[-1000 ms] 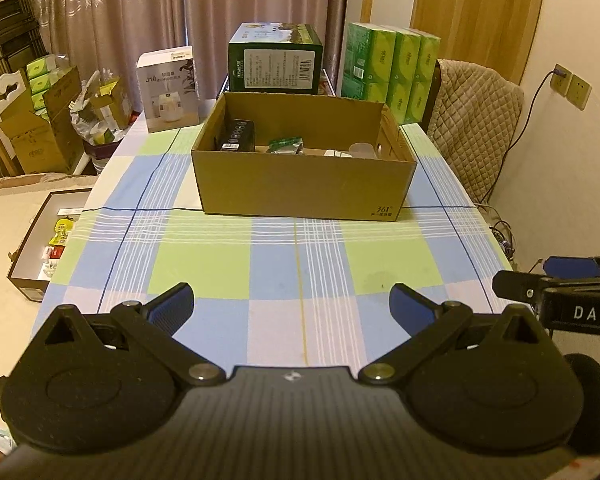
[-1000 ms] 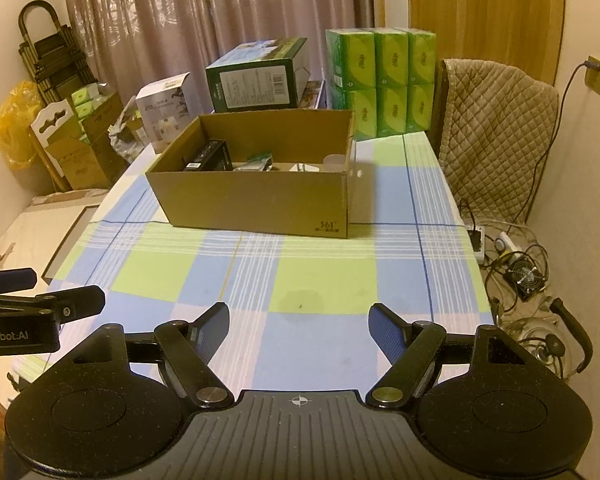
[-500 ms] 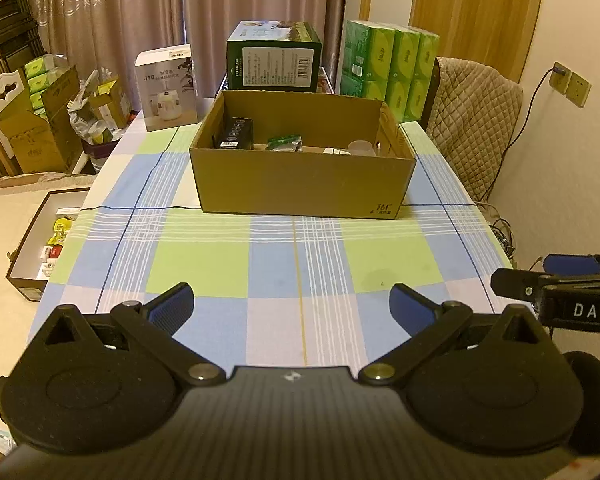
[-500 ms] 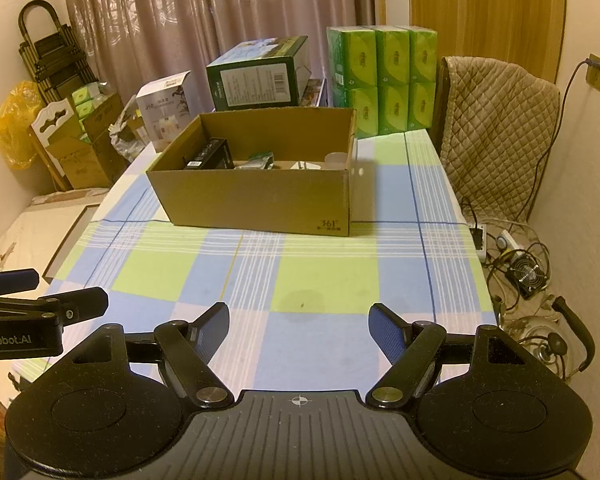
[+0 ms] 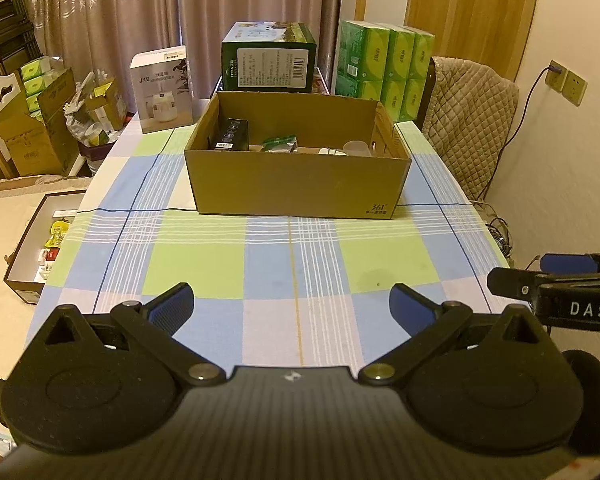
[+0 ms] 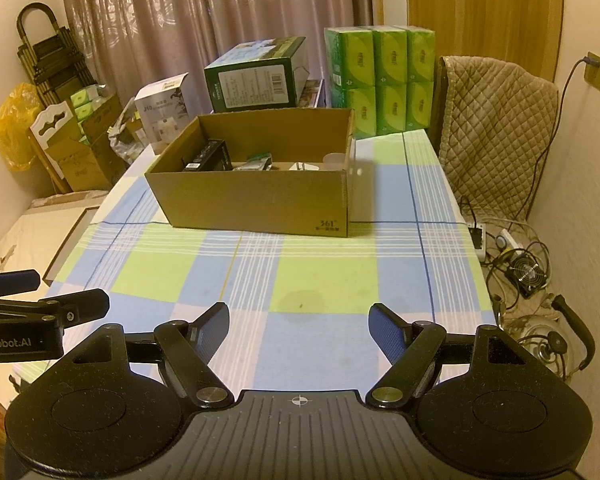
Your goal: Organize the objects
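Left wrist: cardboard box [image 5: 300,188], black carton [image 5: 231,135] inside

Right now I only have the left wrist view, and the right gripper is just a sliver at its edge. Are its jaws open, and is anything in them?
Observer: The right gripper is open, with nothing between its fingers. Only the checked tablecloth shows in the gap.
Operator: And what is on the floor past the table's right edge?
Observer: A white power strip lies there among tangled cables, with a small black fan just beyond it.
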Tool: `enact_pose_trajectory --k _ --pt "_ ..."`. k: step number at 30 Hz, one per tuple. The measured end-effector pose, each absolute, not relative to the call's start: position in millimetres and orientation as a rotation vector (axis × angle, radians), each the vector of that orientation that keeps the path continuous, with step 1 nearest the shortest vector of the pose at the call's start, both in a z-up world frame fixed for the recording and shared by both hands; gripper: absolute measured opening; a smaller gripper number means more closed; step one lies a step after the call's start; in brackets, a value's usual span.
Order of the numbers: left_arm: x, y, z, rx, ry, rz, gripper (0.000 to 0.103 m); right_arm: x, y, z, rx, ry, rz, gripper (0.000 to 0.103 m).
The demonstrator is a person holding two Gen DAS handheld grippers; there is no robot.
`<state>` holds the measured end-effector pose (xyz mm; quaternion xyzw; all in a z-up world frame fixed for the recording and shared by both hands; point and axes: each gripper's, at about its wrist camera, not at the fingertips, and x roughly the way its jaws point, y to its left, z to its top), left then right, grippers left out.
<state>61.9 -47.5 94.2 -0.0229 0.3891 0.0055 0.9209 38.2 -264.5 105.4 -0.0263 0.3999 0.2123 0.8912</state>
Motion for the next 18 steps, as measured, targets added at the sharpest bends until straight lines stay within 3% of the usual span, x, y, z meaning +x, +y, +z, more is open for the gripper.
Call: enact_pose_trajectory --k 18 --pt "61.6 -48.0 95.3 -0.051 0.786 -0.005 0.102 35.8 -264.2 110.5 -0.053 0.818 0.445 0.074"
